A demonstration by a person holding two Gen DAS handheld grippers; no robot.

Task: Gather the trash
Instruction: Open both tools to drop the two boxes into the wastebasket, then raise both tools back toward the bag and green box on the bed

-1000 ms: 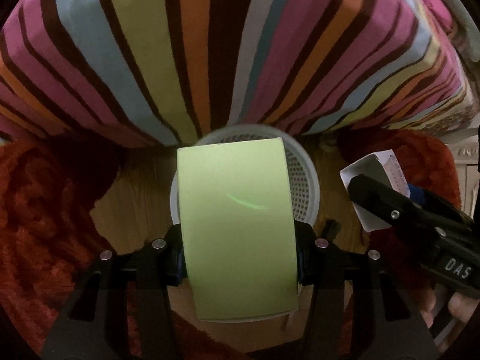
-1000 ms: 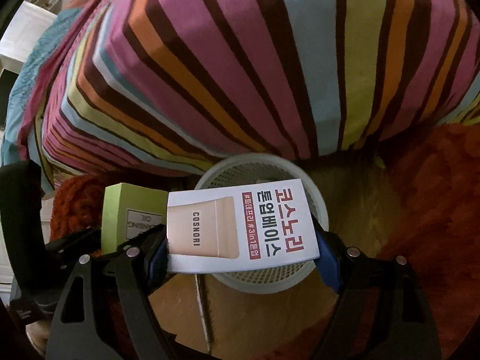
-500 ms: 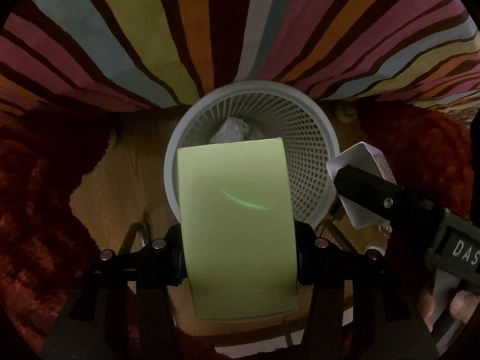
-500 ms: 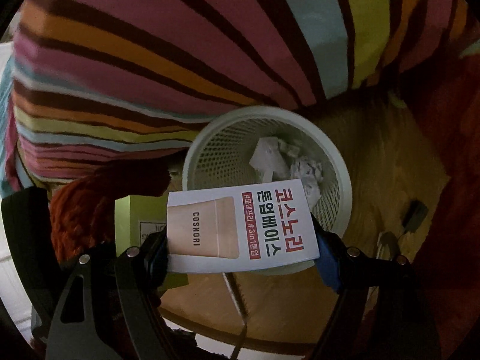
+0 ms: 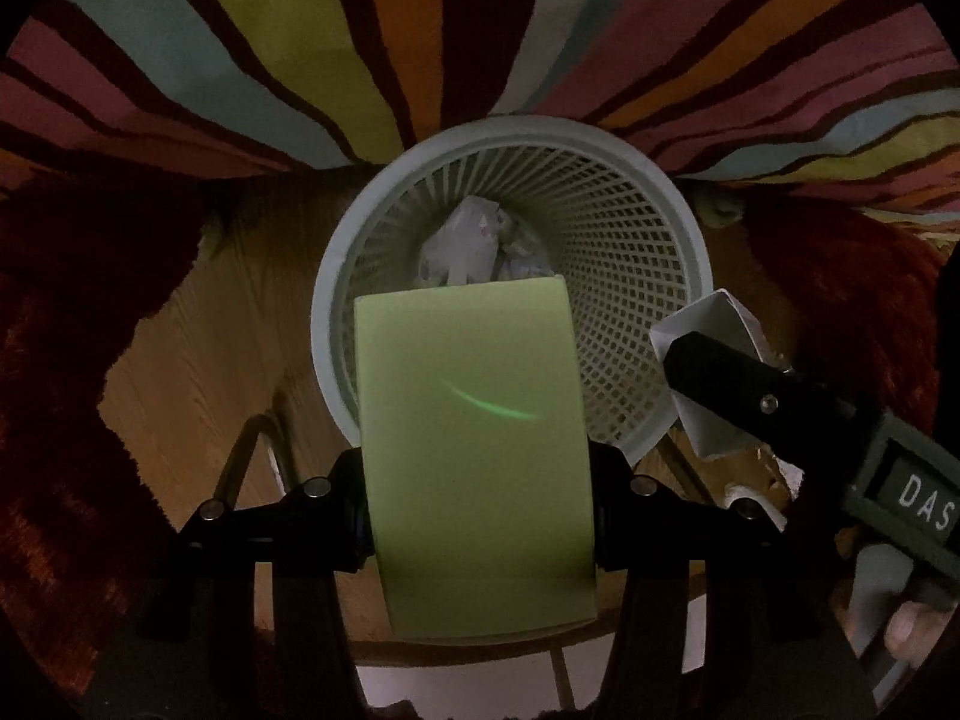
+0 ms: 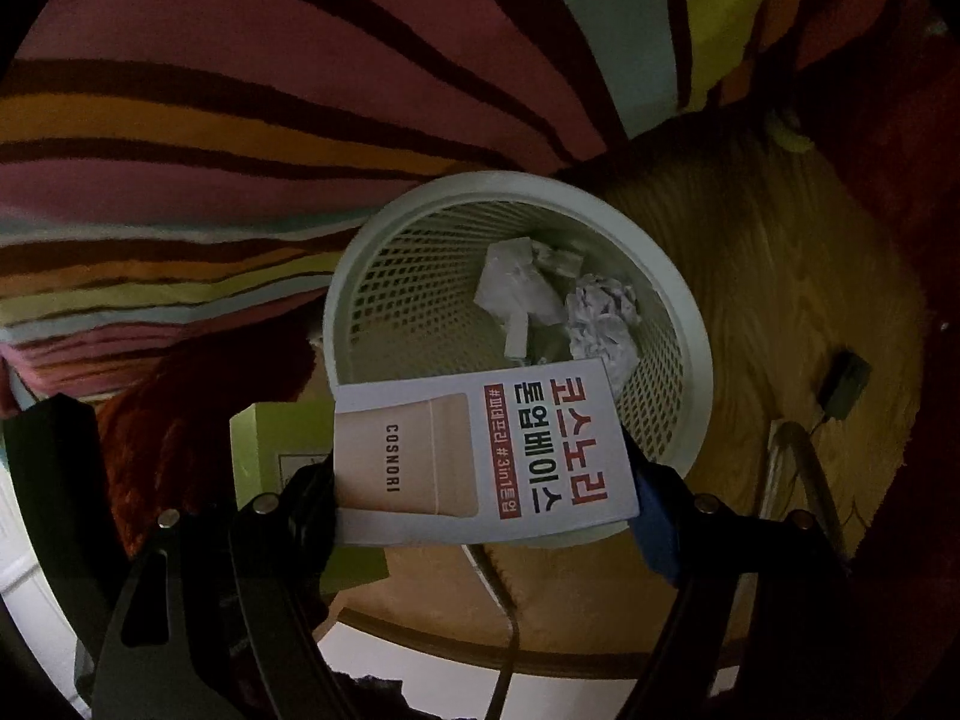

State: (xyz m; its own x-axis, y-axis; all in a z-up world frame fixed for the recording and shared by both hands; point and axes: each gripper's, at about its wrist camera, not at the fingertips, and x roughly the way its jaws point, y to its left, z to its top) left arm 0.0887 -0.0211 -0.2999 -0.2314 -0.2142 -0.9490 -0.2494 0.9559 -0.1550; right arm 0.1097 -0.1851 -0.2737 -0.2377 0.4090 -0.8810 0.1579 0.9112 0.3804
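Green box (image 5: pixel 474 456) hides basket (image 5: pixel 630 276) front; crumpled paper (image 5: pixel 468 240) partly visible.

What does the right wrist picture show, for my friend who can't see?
The right gripper holds a white box over a white basket that has crumpled paper inside. The left gripper's green box shows beside it, with a striped blanket behind and wood floor below.

A pale green box (image 5: pixel 474 456) is seen before a white lattice basket (image 5: pixel 624 276). A white carton (image 6: pixel 480 456) is printed with a beige tube and red lettering. Pink, orange, yellow, blue and brown stripes cover the bedspread (image 5: pixel 384 36).
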